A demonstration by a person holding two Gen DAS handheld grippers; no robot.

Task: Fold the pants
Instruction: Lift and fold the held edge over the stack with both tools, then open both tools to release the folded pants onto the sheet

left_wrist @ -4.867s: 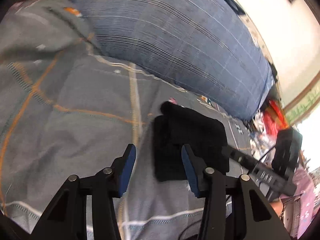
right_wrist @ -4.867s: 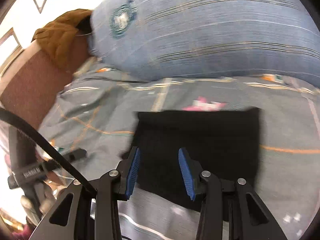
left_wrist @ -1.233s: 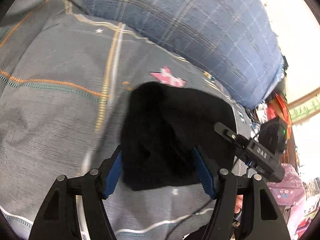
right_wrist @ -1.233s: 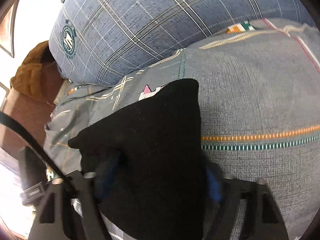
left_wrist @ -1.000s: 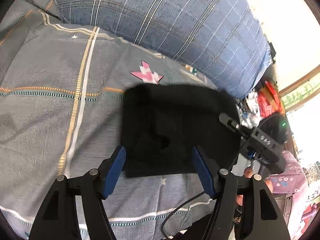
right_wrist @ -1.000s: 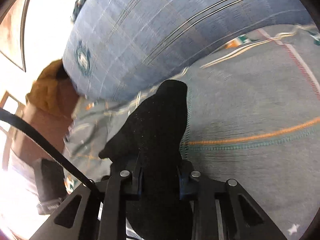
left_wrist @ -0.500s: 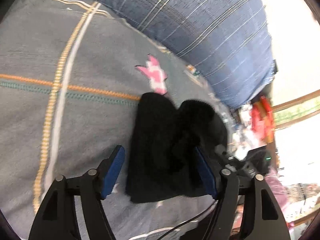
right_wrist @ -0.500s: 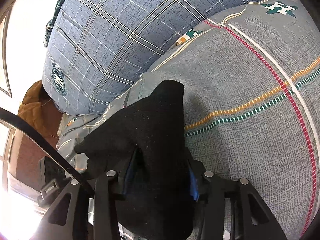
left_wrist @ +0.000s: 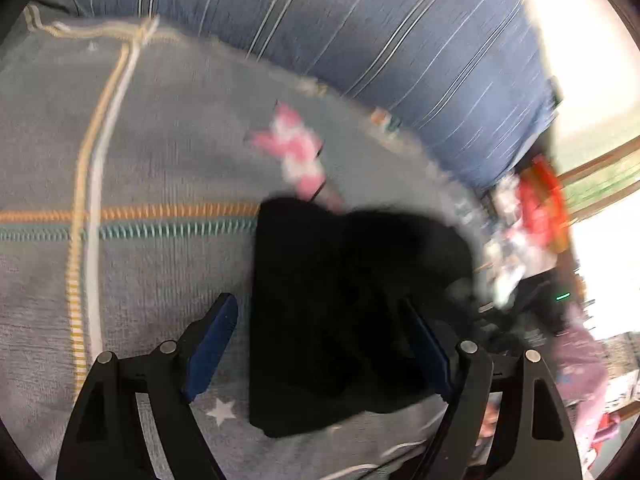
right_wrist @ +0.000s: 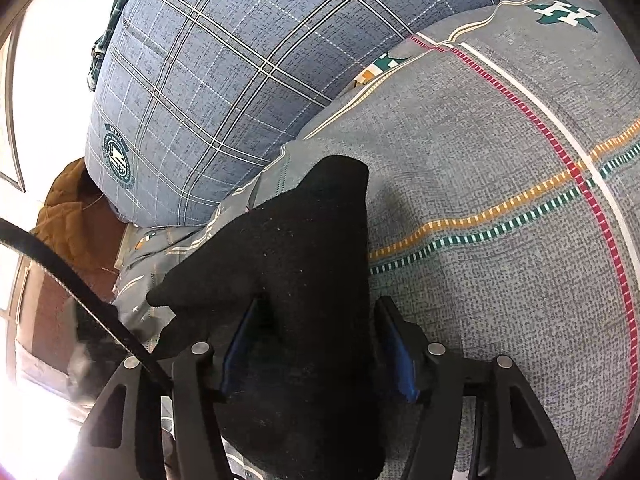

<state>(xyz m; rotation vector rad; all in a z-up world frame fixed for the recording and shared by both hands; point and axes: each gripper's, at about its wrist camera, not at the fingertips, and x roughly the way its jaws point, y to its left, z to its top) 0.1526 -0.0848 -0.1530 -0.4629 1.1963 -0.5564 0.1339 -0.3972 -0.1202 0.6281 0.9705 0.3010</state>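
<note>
The black pants (left_wrist: 340,312) lie as a thick folded bundle on the grey bedspread (left_wrist: 152,152). My left gripper (left_wrist: 324,344) is open wide and empty, its blue pads either side of the bundle's near part. In the right wrist view the black pants (right_wrist: 292,280) fill the space between the blue pads of my right gripper (right_wrist: 316,356). Its jaws stand partly apart around the thick cloth, and a corner of the pants rises up ahead of them. The left wrist view is blurred.
A large blue plaid pillow (right_wrist: 224,72) lies along the far side of the bed. A brown quilted cloth (right_wrist: 72,208) sits at the left. Red and pink clutter (left_wrist: 540,216) lies beyond the bed's right edge.
My right gripper closed on the pants about a second ago and its jaws have since widened around the cloth. My left gripper stayed open while the bundle shifted in its view.
</note>
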